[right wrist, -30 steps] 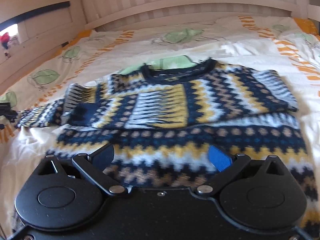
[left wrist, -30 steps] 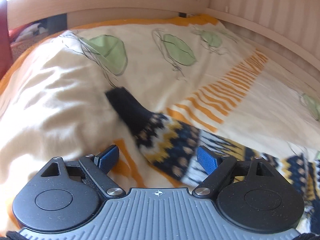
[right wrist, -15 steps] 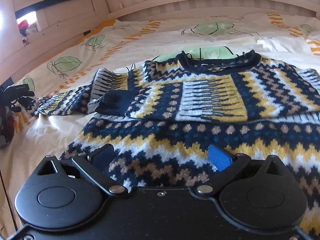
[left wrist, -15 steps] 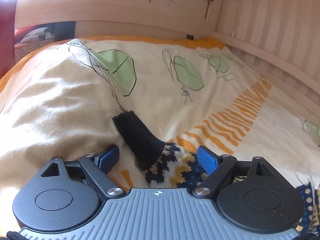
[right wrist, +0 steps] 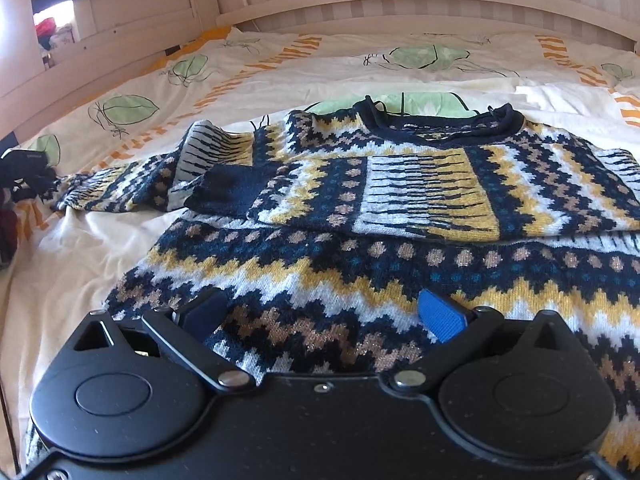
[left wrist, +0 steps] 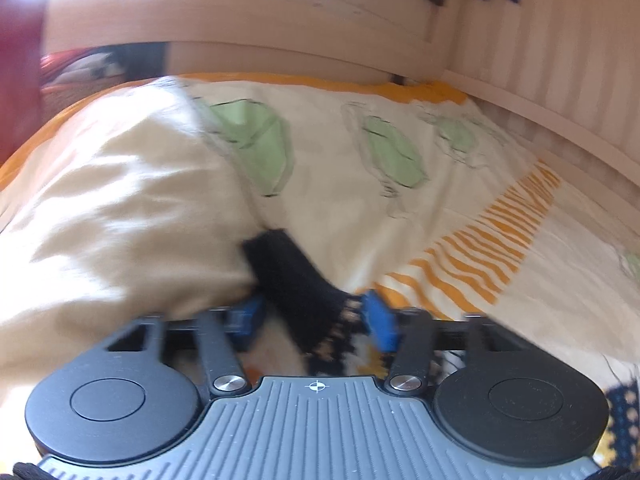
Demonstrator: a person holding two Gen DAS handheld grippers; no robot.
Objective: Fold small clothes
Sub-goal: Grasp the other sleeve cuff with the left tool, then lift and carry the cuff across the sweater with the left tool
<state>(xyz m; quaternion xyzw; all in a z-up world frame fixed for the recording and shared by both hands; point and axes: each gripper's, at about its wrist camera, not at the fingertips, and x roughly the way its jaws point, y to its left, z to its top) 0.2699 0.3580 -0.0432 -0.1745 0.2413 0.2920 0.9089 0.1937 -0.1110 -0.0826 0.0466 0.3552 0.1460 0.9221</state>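
A knitted sweater [right wrist: 400,264] patterned in navy, yellow and white lies flat on the bed, with its right sleeve [right wrist: 360,192] folded across the chest. Its left sleeve [right wrist: 120,188] stretches out to the left. That sleeve's black cuff [left wrist: 292,280] lies between the blue pads of my left gripper [left wrist: 314,318], whose jaws are closing around it; the picture is blurred, and a thin gap still shows at the left pad. My right gripper [right wrist: 322,316] hovers open just above the sweater's lower hem, holding nothing.
The bedding is a cream duvet [left wrist: 120,200] with green leaf prints and orange stripes, bunched up high to the left of the cuff. A wooden bed frame [right wrist: 400,4] with slats runs along the back and left side.
The left gripper's jaws have narrowed around the black cuff, and its view has blurred. The right gripper has shifted slightly over the sweater's hem and stays open.
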